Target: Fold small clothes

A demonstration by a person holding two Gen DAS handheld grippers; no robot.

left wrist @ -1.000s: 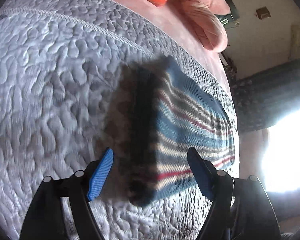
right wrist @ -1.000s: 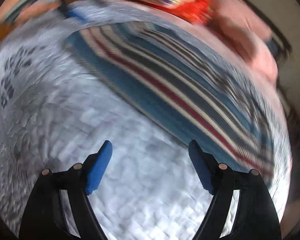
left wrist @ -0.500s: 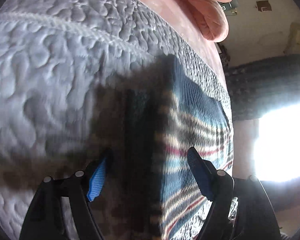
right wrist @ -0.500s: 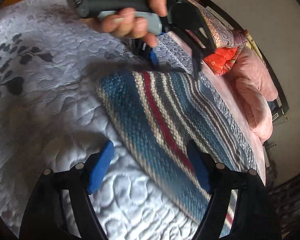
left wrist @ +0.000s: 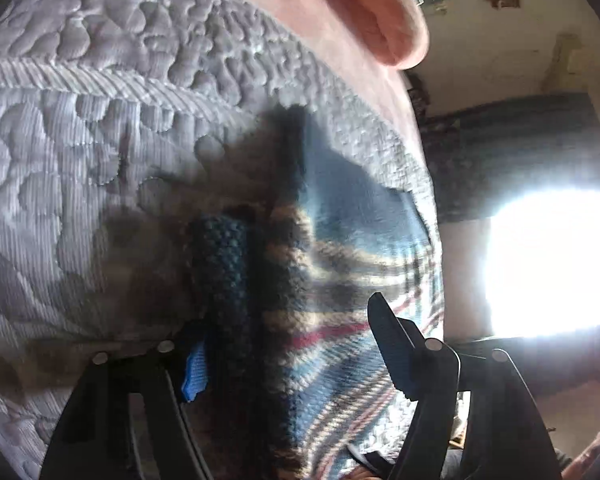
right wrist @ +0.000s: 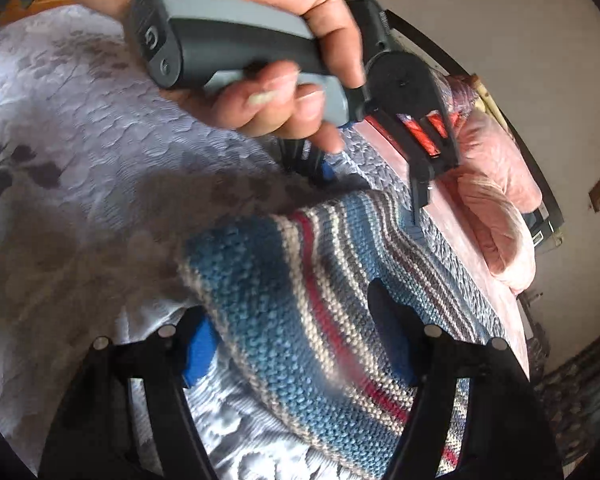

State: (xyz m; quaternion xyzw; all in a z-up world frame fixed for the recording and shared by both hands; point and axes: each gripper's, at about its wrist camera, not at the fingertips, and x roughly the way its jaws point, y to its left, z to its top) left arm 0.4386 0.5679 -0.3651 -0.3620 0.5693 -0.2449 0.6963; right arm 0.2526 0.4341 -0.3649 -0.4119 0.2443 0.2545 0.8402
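A striped knit garment in blue, cream, grey and red lies folded on a quilted lilac bedspread. My left gripper is open, low over the garment's shaded near edge, and the knit fills the gap between its fingers. In the right wrist view the same garment shows a near corner, and it sits between the fingers of my open right gripper. A hand holds the left gripper at the garment's far corner, fingers apart over the cloth.
Pink pillows lie at the head of the bed, with a red cloth behind the left gripper. A bright window and a dark curtain are to the right. The bedspread has dark leaf prints on the left.
Both grippers have come down and forward onto the garment. Its edge now lies between each pair of fingers, which stay as wide apart as before.
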